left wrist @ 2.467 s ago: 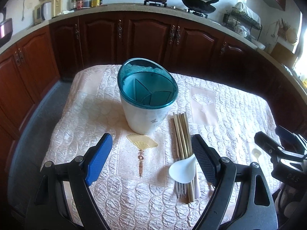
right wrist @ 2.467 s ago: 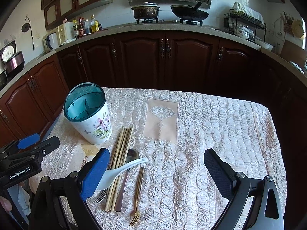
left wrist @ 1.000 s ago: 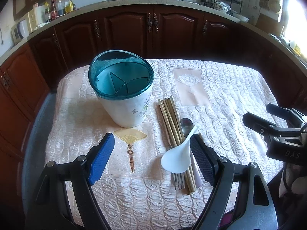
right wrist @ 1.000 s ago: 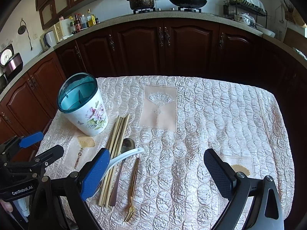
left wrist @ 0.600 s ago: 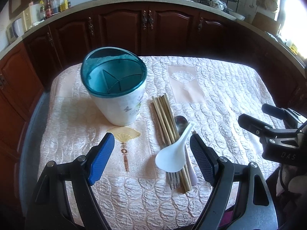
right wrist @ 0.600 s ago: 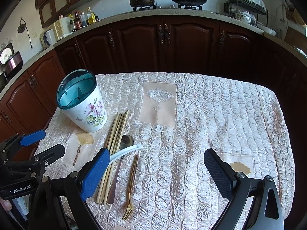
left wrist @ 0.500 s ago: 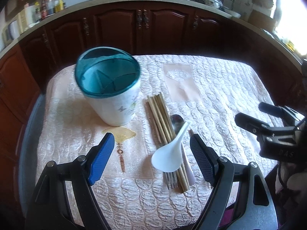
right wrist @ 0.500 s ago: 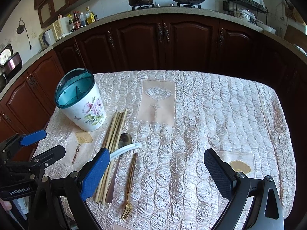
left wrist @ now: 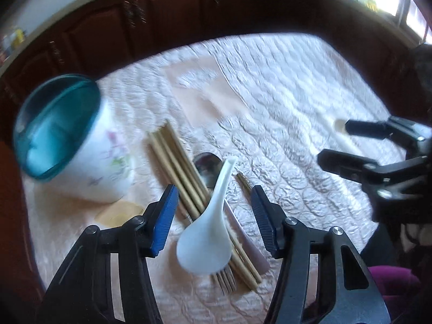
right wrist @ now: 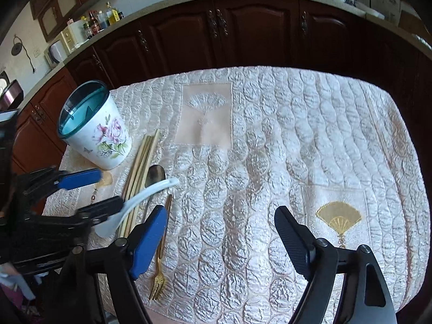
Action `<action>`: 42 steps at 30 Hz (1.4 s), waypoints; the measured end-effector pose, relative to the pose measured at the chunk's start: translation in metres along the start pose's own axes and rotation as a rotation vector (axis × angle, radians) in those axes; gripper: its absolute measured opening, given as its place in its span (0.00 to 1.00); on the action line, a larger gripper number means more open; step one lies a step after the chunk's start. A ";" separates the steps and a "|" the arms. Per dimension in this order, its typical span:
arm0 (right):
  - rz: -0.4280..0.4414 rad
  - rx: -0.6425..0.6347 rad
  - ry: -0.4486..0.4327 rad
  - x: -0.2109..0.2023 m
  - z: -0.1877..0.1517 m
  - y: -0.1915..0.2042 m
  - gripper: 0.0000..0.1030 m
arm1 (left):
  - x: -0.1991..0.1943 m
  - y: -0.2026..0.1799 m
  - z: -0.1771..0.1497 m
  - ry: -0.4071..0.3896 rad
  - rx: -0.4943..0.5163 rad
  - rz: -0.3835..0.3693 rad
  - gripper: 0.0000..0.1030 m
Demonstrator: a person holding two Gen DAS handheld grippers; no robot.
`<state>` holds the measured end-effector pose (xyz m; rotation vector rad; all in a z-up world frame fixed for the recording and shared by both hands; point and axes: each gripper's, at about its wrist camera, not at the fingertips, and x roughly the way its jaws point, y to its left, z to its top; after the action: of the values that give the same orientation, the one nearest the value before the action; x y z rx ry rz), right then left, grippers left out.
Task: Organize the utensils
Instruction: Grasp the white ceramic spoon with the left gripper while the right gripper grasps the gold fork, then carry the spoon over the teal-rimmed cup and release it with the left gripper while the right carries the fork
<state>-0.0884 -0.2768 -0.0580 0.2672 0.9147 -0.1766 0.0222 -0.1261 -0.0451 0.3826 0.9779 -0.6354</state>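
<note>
A white floral utensil holder with a teal rim [left wrist: 67, 145] [right wrist: 94, 132] stands at the table's left. Beside it lie a bundle of wooden chopsticks [left wrist: 186, 178] [right wrist: 139, 162], a metal spoon [left wrist: 208, 164] [right wrist: 156, 175], a white ceramic spoon [left wrist: 210, 226] [right wrist: 145, 194] resting across them, and a gold fork [right wrist: 160, 259]. My left gripper [left wrist: 214, 210] is open, its fingers either side of the white spoon just above it. My right gripper [right wrist: 220, 232] is open and empty over the cloth right of the fork.
A quilted cream tablecloth [right wrist: 297, 140] covers the table. Dark wooden cabinets [right wrist: 243, 29] run behind it, with a counter holding bottles [right wrist: 100, 19] and pots. The right gripper shows at the right edge of the left wrist view [left wrist: 378, 156].
My left gripper has moved down, forward and right over the utensil pile, now straddling the white spoon. The right gripper has dipped slightly toward the table.
</note>
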 end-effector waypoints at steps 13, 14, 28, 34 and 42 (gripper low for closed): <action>0.100 0.052 0.091 0.028 -0.008 -0.010 0.59 | 0.062 -0.009 0.025 0.152 0.070 -0.005 0.31; 0.109 0.052 0.094 0.029 -0.008 -0.010 0.58 | 0.064 -0.011 0.026 0.159 0.081 -0.002 0.27; 0.236 -0.040 0.176 0.075 0.008 0.037 0.34 | 0.003 0.037 0.016 0.039 -0.146 -0.114 0.11; 0.167 -0.149 0.220 0.106 0.009 0.065 0.15 | -0.033 0.060 -0.005 -0.037 -0.264 -0.126 0.11; 0.258 -0.126 0.169 0.073 0.014 0.054 0.08 | -0.074 0.083 -0.014 -0.147 -0.348 -0.120 0.11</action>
<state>-0.0198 -0.2319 -0.1001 0.2833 1.0449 0.1432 0.0377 -0.0309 0.0123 -0.0304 0.9539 -0.5789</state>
